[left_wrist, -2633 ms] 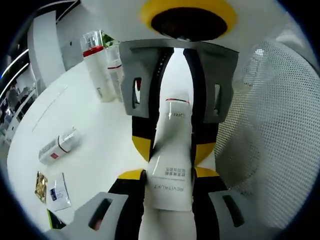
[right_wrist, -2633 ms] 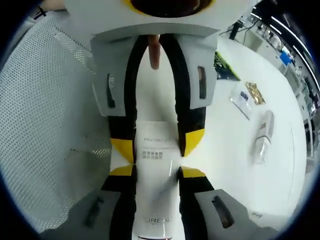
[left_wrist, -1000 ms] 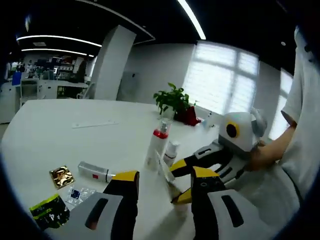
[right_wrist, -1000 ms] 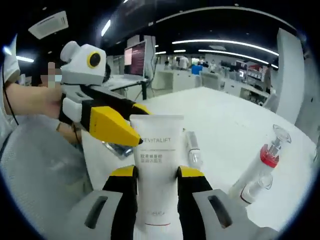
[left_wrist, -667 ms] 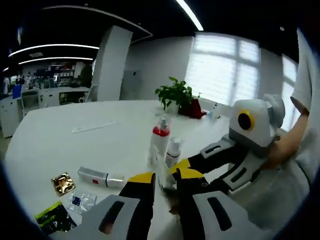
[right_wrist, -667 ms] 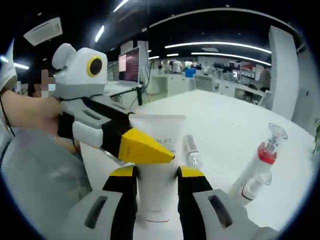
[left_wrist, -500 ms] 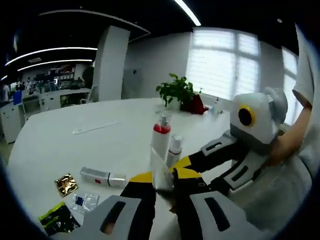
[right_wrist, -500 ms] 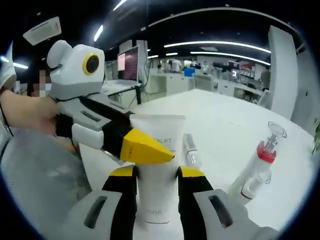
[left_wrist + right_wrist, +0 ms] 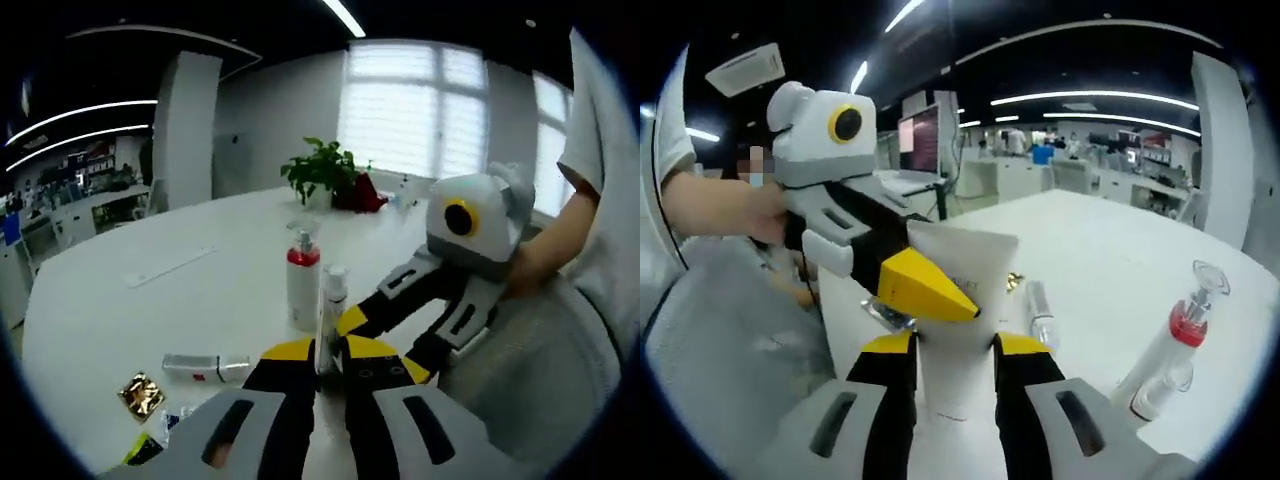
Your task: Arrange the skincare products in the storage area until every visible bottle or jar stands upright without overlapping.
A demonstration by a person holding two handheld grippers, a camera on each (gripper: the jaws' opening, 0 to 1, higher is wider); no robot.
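A white Revitalift tube point(image 9: 958, 345) stands between my right gripper's point(image 9: 955, 350) yellow-tipped jaws, which are shut on its lower part. My left gripper point(image 9: 970, 312) reaches in from the left and is shut on the tube's flat upper end. In the left gripper view the tube point(image 9: 324, 335) appears edge-on between my left gripper's point(image 9: 328, 355) closed jaws, with my right gripper point(image 9: 350, 322) coming from the right. A red-collared pump bottle point(image 9: 302, 285) and a small white bottle point(image 9: 335, 288) stand upright on the white table point(image 9: 150, 310). A clear bottle point(image 9: 205, 367) lies on its side.
A gold sachet point(image 9: 140, 395) and a green packet point(image 9: 145, 450) lie near the table's front edge. A potted plant point(image 9: 320, 170) stands at the far side. Grey mesh fabric point(image 9: 540, 360) and a person's arm point(image 9: 545, 265) are on the right.
My left gripper, open a second ago, has shut on the tube's upper end. Both hands have shifted a little, and the tube now leans slightly in the right gripper view.
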